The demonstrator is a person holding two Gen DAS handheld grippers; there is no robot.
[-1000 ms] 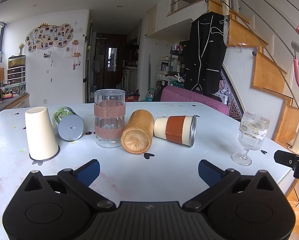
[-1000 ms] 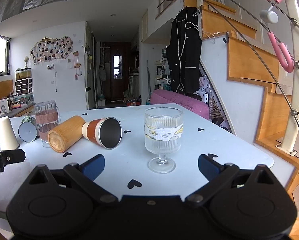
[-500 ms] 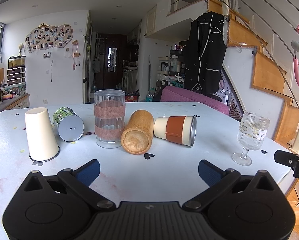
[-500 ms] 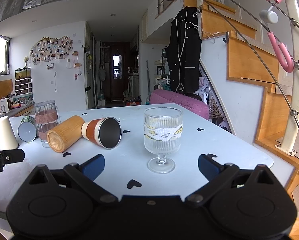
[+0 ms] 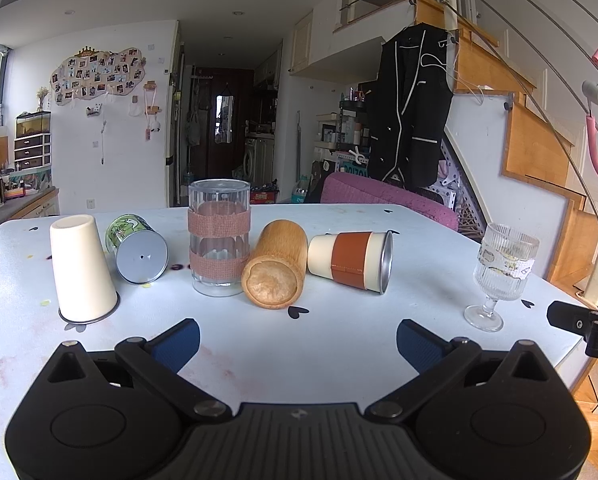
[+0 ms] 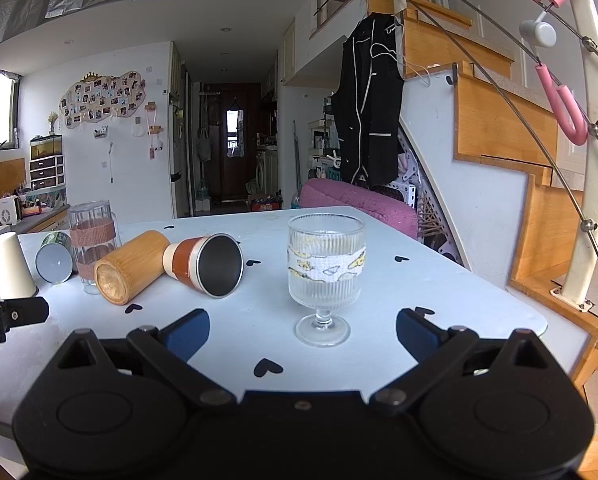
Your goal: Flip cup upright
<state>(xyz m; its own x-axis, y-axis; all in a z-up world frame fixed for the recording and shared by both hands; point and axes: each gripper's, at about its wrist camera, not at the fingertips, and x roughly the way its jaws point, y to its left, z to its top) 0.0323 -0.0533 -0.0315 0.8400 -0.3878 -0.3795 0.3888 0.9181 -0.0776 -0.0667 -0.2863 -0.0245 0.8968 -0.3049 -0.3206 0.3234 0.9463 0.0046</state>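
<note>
Several cups stand or lie on the white table [image 5: 339, 344]. A cream cup [image 5: 81, 270] stands upside down at the left. A green tin cup [image 5: 137, 250], a wooden cup [image 5: 277, 268] and a cream cup with a brown sleeve [image 5: 351, 256] lie on their sides. A glass tumbler with woven bands [image 5: 219, 238] and a ribbed stemmed glass [image 6: 325, 276] stand upright. My left gripper [image 5: 298, 342] is open and empty, short of the wooden cup. My right gripper [image 6: 303, 332] is open and empty, just in front of the stemmed glass.
The table's right edge [image 6: 531, 320] drops off near a wooden staircase [image 6: 499, 128] with a white railing post [image 6: 587, 184]. A purple chair back [image 6: 359, 204] stands behind the table. The other gripper shows at the left edge of the right wrist view [image 6: 7, 314].
</note>
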